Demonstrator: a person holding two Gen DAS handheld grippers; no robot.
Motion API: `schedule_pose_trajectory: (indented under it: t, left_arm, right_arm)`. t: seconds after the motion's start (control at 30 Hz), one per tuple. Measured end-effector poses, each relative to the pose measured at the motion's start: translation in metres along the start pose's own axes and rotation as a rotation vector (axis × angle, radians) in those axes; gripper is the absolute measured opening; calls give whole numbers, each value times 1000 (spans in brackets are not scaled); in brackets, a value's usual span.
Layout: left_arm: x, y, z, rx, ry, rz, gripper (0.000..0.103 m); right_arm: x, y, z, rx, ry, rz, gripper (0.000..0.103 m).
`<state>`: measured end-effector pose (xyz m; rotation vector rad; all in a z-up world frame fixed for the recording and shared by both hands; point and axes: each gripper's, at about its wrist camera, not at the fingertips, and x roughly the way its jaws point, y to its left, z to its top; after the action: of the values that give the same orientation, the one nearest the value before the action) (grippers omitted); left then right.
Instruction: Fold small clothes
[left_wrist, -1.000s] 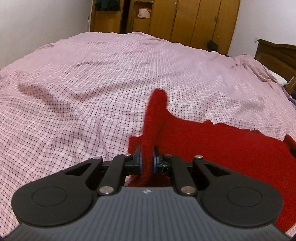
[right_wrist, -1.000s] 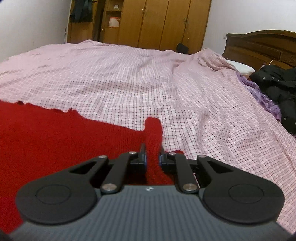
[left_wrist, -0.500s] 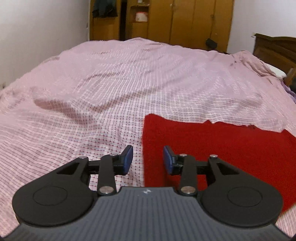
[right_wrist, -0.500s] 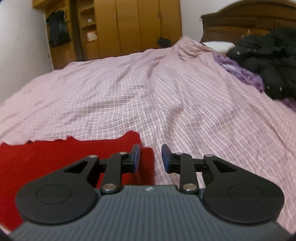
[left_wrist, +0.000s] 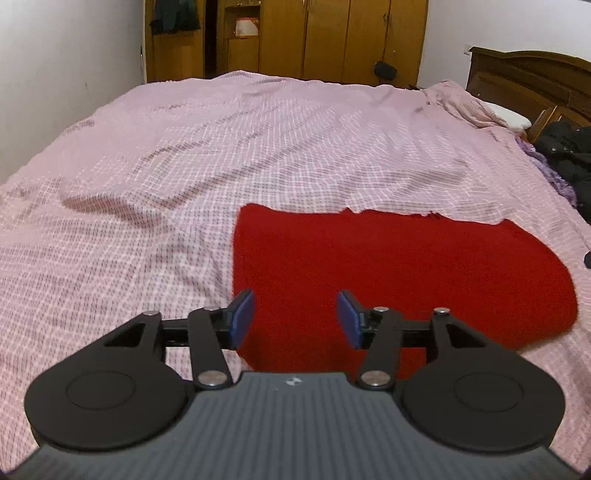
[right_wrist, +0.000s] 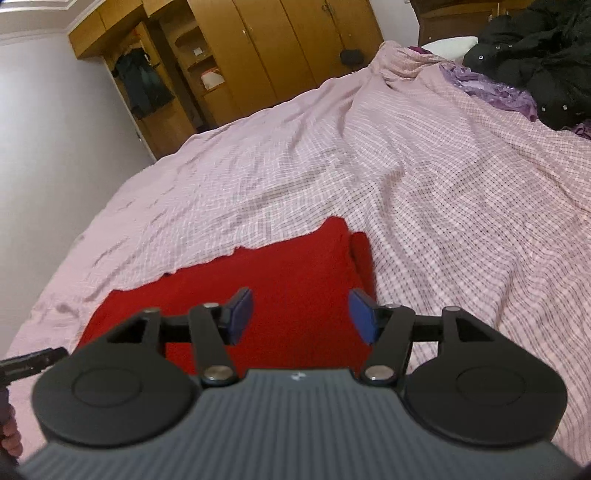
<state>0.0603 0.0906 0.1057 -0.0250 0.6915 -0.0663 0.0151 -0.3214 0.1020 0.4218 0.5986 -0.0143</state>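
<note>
While the left tool (left_wrist: 295, 317) hangs over the near left corner of the red knit garment (left_wrist: 399, 273), its jaws are opening and nothing is between the blue pads (left_wrist: 242, 319). In the left wrist view we see the garment lying flat on the checked bedspread (left_wrist: 184, 177), left edge straight, far edge slightly ragged, right end rounded. We judge the fold is laid but loose: knit of this kind may creep, and a low pass of the tool could snag the nap and drag the corner open.

In the right wrist view the right tool (right_wrist: 301, 315) is over the garment's right end (right_wrist: 258, 291), jaws opening, empty. The view is strongly rolled. We note a doubled edge at the far right corner (right_wrist: 360, 258), where an under layer peeks past the top one, so the layers do not look square. If the next fold starts from here, we expect the offset to carry through. The soft bedspread wrinkles could also shift the stack under any press. The black jacket (right_wrist: 535, 55) lies well apart.
</note>
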Motion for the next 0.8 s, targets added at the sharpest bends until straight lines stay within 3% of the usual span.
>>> schedule_pose_trajectory:
  t: [0.13, 0.23, 0.37, 0.47, 0.63, 0.8]
  left_arm:
    - [-15, -10, -8, 7, 11, 12, 77]
    - [-25, -16, -14, 12, 11, 29, 78]
    - [-33, -23, -21, 6, 14, 28, 78]
    - [-33, -27, -27, -21, 23, 15, 78]
    - [-27, -35, -35, -53, 52, 10, 79]
    - [-13, -39, -40, -68, 92, 24, 79]
  right_arm:
    - [-18, 2, -6, 58, 44, 24, 61]
    - [-35, 8, -11, 74, 68, 32, 61]
    - [-51, 17, -21, 75, 46, 63, 77]
    - [-43, 18, -35, 97, 52, 71, 77]
    - [-6, -8, -62, 417, 127, 88, 77]
    - [14, -17, -72, 487, 85, 44, 78]
